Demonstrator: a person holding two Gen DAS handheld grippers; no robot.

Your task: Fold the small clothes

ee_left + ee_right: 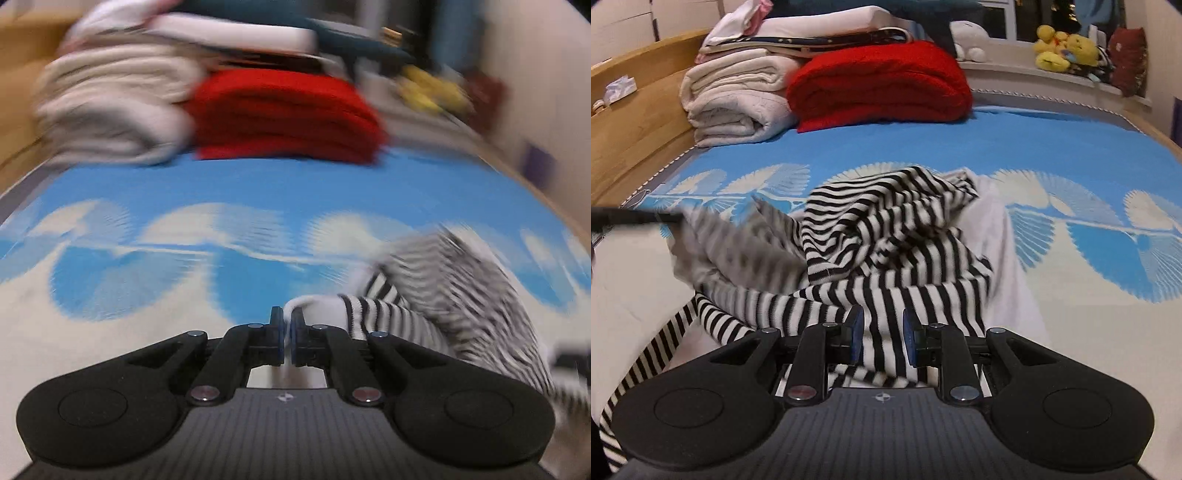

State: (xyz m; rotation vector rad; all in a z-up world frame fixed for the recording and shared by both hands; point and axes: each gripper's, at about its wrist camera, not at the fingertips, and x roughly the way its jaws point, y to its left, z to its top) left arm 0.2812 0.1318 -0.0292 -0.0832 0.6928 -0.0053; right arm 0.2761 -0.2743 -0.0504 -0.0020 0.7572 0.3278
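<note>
A small black-and-white striped garment (886, 236) with a white part lies crumpled on the blue-and-white bedspread (1034, 147). My left gripper (287, 325) is shut on a white edge of the striped garment (424, 295), which trails off to its right; this view is blurred by motion. In the right wrist view the left gripper (670, 218) shows as a dark blurred bar at the garment's left edge. My right gripper (881, 338) is open, its jaws on either side of a striped fold near the garment's near edge.
A red folded blanket (882, 85) and a stack of white folded towels (735, 99) sit at the bed's far end. A wooden bed rail (635, 122) runs along the left. Yellow plush toys (1063, 51) sit on a far ledge.
</note>
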